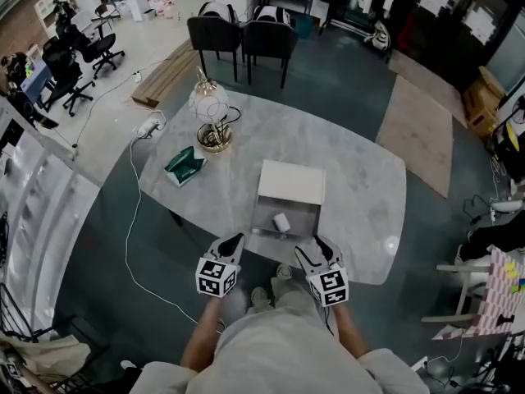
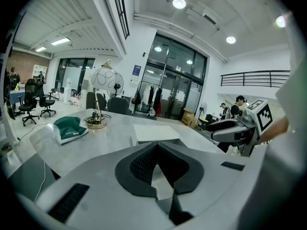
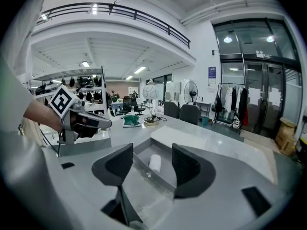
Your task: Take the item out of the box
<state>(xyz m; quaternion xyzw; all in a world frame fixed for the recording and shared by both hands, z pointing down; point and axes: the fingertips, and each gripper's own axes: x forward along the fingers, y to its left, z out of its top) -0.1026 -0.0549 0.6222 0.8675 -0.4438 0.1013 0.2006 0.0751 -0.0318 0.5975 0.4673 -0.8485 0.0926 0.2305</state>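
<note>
Your left gripper (image 1: pixel 232 245) hovers at the 6 o'clock edge of the marble table (image 1: pixel 361 179), jaws pressed together on nothing. Your right gripper (image 1: pixel 316 247), at 3 o'clock of it, has its jaws wide apart and empty. The small white item (image 1: pixel 281 222) lies inside the open grey box (image 1: pixel 264 217), at 12 o'clock of both grippers. Neither gripper touches it. The box's white lid (image 1: pixel 291 182) lies against its far side.
</note>
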